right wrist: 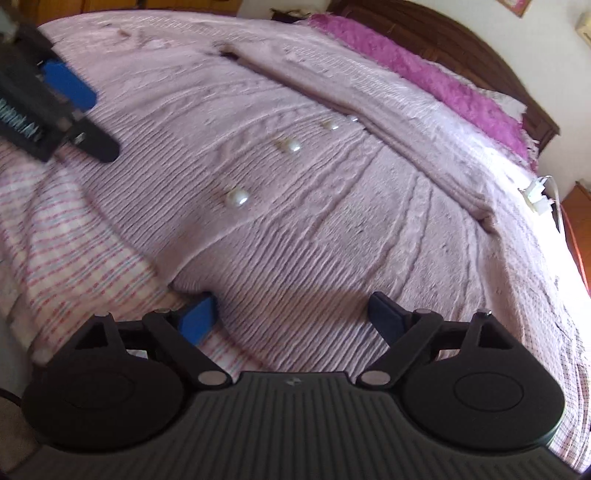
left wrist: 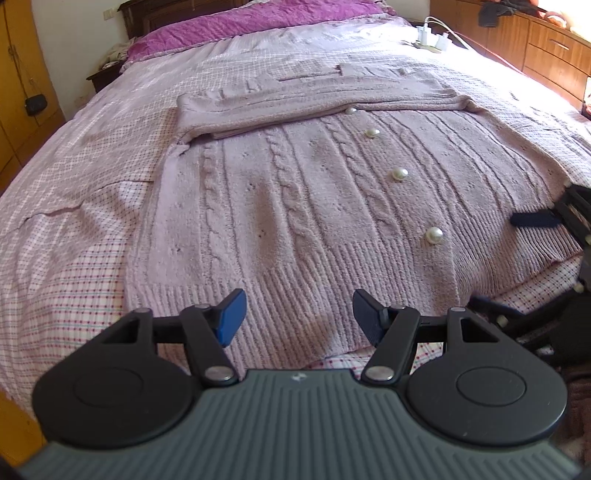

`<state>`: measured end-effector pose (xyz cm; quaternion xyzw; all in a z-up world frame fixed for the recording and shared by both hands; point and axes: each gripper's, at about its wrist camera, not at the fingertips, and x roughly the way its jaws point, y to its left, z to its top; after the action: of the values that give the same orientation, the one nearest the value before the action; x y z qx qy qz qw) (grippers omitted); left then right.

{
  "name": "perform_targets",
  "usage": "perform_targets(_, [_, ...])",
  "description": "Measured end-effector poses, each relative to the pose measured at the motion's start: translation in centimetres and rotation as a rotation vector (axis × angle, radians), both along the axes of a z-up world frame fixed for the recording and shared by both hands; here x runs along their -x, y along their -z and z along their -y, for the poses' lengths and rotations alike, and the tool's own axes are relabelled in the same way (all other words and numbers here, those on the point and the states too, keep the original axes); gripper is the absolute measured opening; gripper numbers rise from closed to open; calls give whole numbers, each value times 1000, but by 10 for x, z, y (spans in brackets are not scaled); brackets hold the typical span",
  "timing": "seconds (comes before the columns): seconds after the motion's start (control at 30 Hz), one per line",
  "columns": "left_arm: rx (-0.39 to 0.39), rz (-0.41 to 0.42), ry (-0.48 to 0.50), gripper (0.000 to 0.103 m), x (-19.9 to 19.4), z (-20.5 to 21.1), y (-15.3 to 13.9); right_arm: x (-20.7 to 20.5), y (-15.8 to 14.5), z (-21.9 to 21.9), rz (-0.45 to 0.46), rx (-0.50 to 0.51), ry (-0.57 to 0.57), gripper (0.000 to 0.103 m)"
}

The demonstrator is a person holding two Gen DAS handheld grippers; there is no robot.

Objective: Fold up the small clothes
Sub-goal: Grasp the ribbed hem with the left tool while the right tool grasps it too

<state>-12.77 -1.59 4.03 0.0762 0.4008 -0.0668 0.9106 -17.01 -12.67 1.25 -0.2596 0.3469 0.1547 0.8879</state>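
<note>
pink cable-knit cardigan laid flat on a bed

cardigan [left wrist: 295,192] spread front-up across a checked bedspread [left wrist: 74,229], sleeves folded across the chest, ribbed hem nearest the cameras. row of pearl buttons [left wrist: 399,173] down the front. left gripper [left wrist: 297,314] poised over the hem, fingers spread wide, nothing between them. right gripper [right wrist: 291,317] at the hem's other end, fingers likewise wide, empty. purple pillow [left wrist: 240,26] at the headboard; white plug adapters [left wrist: 434,38] near the far edge.

Open tongs [left wrist: 297,314] over pink cardigan [left wrist: 295,206]
</note>
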Motion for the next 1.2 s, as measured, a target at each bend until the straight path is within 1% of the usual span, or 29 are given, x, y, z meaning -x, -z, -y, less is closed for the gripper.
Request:
perform_targets(0.1, [-4,3,32,65,2,4,2,-6,-5,0,58,-26,45,90])
perform_targets(0.3, [4,-15,114,65,5,13,8,-9,-24,12,158,-110,128,89])
perform_targets(0.4, [-6,-14,146,65,8,19,11,-12,-31,19,146,-159,148,89])
perform_targets(0.6, [-49,-17,207,65,11,32,19,-12,-30,21,124,-190,157,89])
perform_targets(0.7, [-109,-8,238,66,12,40,23,-11,-31,21,103,-208,147,89])
perform_targets(0.8, [-173,10,247,68,12,46,30,-6,-27,19,69,-192,99,89])
perform_targets(0.9, [-227,31,233,69,6,48,35,2,-19,14,26,-134,37,89])
perform_targets(0.97, [-245,56,229,70,4,49,36,8,-11,11,-5,-77,0,89])
perform_targets(1.03, [-263,83,220,70,2,50,37,10,-5,9,-17,-31,-12,89])
perform_targets(1.1, [-281,114,203,71,-2,50,39,8,-3,9,-22,-26,-4,90])
perform_targets(1.2, [-270,129,175,71,-10,49,39,4,0,6,-8,-19,2,90])
